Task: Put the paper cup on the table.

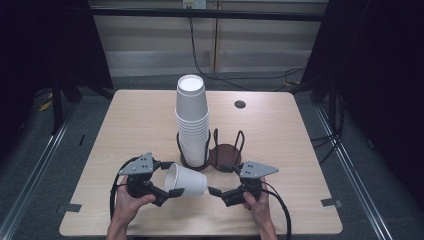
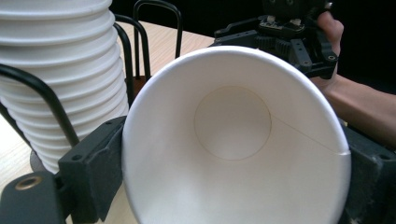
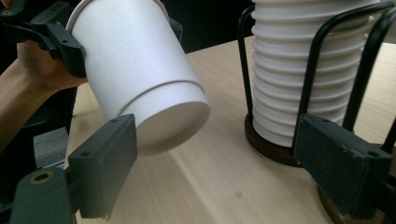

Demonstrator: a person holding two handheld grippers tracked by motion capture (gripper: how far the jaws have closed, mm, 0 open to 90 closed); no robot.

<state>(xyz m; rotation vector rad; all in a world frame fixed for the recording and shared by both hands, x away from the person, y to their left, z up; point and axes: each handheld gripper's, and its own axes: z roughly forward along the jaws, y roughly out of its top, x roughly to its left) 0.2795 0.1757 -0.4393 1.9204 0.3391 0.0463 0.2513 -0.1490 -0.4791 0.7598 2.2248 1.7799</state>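
between left tongs, paper cup lying level, base toward right tongs

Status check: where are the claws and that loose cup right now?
Left claw shut on paper cup at its rim, cup on its side. Right claw open, just off the cup's base. Cup stack in wire holder close behind.

The worktop is a pale wood slab with rounded corners, standing on a grey floor. Near its middle sits a dark round-based wire rack with two bays: the left bay carries a tall stack of white paper cups, the right bay shows its bare brown base. A small dark round cap lies toward the far right. Strips of dark tape mark the near corners.
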